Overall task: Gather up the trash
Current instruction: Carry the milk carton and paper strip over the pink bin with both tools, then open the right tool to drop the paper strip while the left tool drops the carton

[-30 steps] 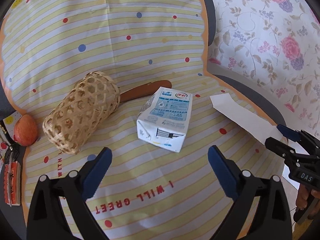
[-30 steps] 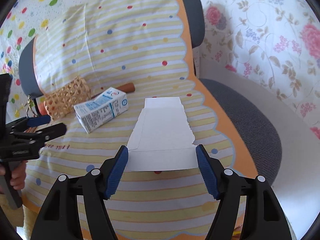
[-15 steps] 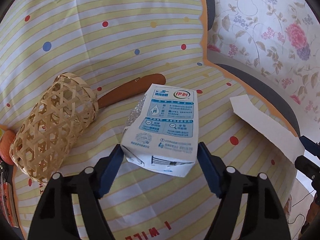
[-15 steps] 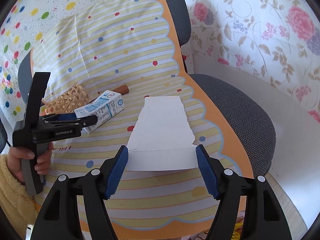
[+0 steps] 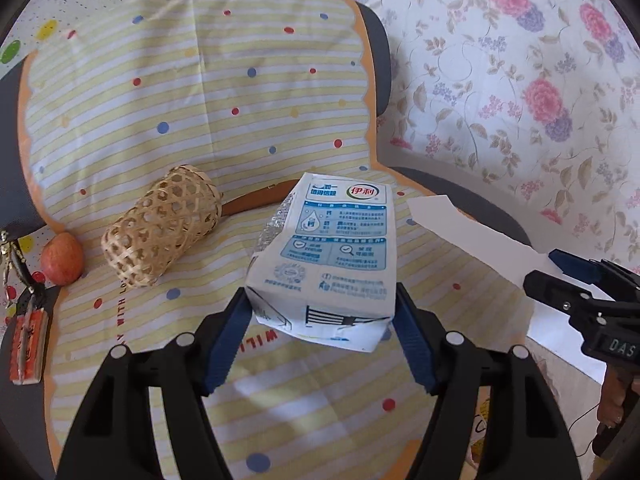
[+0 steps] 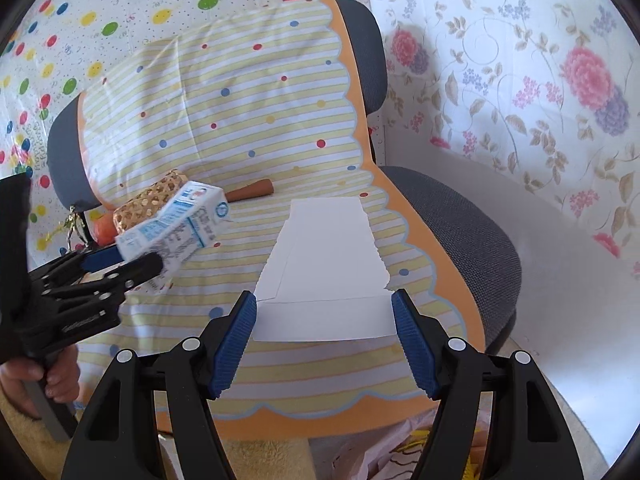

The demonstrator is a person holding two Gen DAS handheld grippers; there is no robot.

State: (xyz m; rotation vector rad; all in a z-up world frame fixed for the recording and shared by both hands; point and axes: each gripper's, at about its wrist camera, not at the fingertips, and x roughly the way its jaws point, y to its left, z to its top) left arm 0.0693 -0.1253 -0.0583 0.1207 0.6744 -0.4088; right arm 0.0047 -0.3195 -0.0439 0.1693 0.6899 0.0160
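Milk carton point(image 5: 326, 256), lying on the cloth point(image 5: 120, 80) 1 second ago, now hangs lifted, clamped in the left gripper point(image 5: 320, 332). Right gripper point(image 6: 323, 332) straddles the torn paper point(image 6: 326, 264), jaws spread, next pickup.

We're in bright, soft daylight, shadows faint; fisheye bends our edges into black corners, and the milk carton point(image 6: 176, 226) blurs slightly.

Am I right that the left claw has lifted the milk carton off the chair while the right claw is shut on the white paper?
Not quite. The left claw does hold the milk carton above the chair, but the right claw is open. In the right wrist view its pads stand on either side of the white paper, which lies flat on the seat.
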